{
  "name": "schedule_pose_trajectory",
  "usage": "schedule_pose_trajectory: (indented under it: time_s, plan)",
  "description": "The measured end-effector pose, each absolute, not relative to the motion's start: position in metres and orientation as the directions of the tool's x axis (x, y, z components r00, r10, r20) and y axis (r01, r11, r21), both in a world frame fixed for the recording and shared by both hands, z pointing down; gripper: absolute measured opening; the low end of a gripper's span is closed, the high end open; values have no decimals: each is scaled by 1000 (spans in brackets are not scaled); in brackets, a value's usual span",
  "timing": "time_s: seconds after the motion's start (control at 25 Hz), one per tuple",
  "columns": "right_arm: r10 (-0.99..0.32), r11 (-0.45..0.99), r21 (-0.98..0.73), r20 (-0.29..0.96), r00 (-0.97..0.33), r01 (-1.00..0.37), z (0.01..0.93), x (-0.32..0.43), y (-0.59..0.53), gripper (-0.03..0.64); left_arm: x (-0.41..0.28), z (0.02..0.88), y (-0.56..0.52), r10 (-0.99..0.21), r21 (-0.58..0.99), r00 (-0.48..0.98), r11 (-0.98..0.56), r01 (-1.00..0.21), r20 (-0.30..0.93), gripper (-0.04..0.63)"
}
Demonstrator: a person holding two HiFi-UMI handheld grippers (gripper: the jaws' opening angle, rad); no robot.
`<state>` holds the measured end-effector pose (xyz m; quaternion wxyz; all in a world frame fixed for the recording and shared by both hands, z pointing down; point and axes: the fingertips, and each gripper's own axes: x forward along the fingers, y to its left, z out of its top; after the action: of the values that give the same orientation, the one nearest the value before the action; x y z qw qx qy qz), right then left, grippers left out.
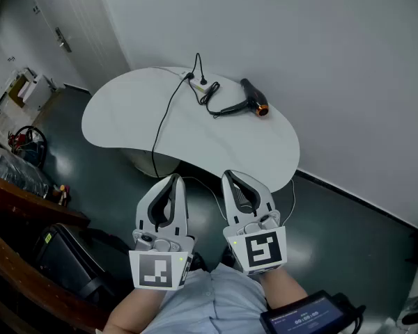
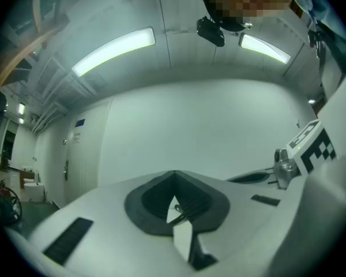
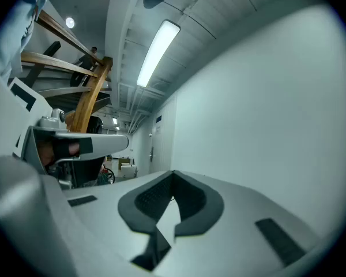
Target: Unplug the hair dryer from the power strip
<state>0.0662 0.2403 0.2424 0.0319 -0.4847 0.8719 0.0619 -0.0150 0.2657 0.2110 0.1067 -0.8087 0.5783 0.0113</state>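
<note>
A black hair dryer (image 1: pixel 253 98) with an orange nozzle lies on the far side of a white rounded table (image 1: pixel 125 120). Its black cord (image 1: pixel 212 103) loops to a white power strip (image 1: pixel 199 84), where a plug sits in a socket. Another black cable (image 1: pixel 164 124) runs from the strip over the table's near edge. Both grippers hover close to my body, short of the table and pointing toward it. The left gripper (image 1: pixel 173 179) (image 2: pixel 174 175) has its jaw tips together, with nothing held. The right gripper (image 1: pixel 230 176) (image 3: pixel 173 175) is likewise shut and empty.
A white wall (image 1: pixel 320 54) rises behind the table and a door (image 1: pixel 63 26) stands at the far left. Clutter and a red-and-black item (image 1: pixel 24 141) sit on the dark floor at left. A black bag (image 1: pixel 63 256) and a wooden rail are at lower left. A screen device (image 1: pixel 306 317) is at the bottom right.
</note>
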Motion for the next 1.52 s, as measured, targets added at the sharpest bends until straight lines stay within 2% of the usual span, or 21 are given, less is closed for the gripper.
schedule_pose_trajectory:
  time_s: [0.24,0.4,0.64,1.12,1.52]
  plan:
    - [-841,526,63,-111,-530,-848,245,82,235,0,1,212,260,-932,-161,333,-311,-937,-139,-2]
    - [-845,534,-18,-30,-534,-845,261,103,233,2,9,214,257,-937,-171,325,-301,-938,-130,-2]
    - [-844,536,-17,13,-536,-844,276,113,218,2,8,219,251,-954,-178,279,-258,-949,-105,-2]
    - [-831,554,-18,52,-554,-832,296,75,137,2,-33,241,177,-968,-135,234,-222,-966,-85,-2]
    - [-862,504,6,55,-503,-864,287,20,29,2,-91,236,68,-953,-111,285,-274,-955,-102,-2]
